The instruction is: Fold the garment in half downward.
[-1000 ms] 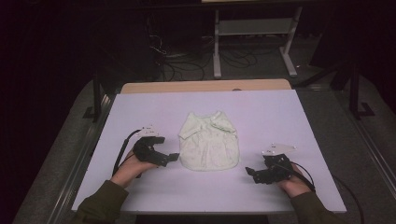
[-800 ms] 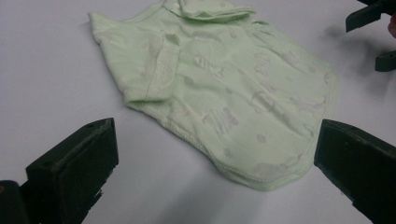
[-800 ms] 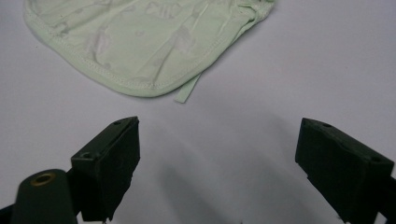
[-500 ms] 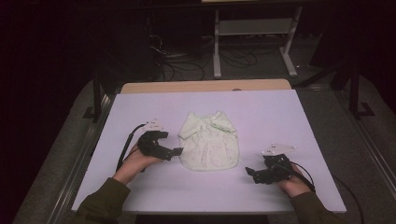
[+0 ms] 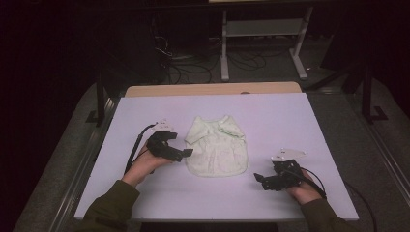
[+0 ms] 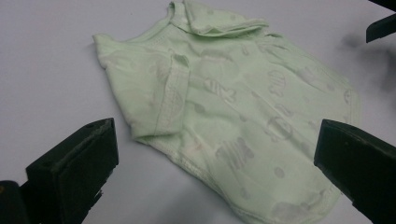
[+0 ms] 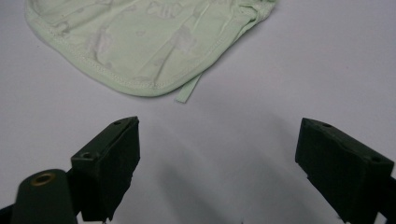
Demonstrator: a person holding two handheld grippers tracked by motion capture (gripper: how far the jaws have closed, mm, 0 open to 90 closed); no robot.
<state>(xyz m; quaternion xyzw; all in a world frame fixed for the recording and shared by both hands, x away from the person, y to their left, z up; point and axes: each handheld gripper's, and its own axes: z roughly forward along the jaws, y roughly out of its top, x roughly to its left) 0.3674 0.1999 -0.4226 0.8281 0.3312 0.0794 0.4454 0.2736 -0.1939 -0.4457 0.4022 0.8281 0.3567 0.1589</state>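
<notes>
Left gripper (image 5: 186, 153): jaws spread wide, holding nothing, aimed at the left sleeve (image 6: 152, 93) of the pale green baby shirt (image 5: 216, 147). In the left gripper view the sleeve lies folded inward over the body, just ahead of the jaws and between their lines.

Baby shirt: lies flat near the middle of the white tabletop (image 5: 300, 121), neck toward the far edge, hem toward the person. The other sleeve (image 5: 230, 129) is likewise turned in near the collar.

Right gripper (image 5: 261, 179): jaws spread, empty, low over the tabletop, near the hem corner but apart from it. A loose tag or thread strip (image 7: 189, 89) projects from the hem.

Risks, as judged:
- The cloth is thin and lies in layers. If the left jaws close on the folded sleeve they may catch the body panel beneath, so that the whole garment drags rather than the sleeve alone.
- A shallow bite on the sleeve cuff could slip free.
- The right jaws could nip only the loose strip, which would give poor control of the hem.
- With one side pulled and the other unheld, the shirt may slide on the smooth tabletop.

Change noted: the left gripper has advanced up and inward to the sleeve edge; the right gripper and the shirt are where they were.
</notes>
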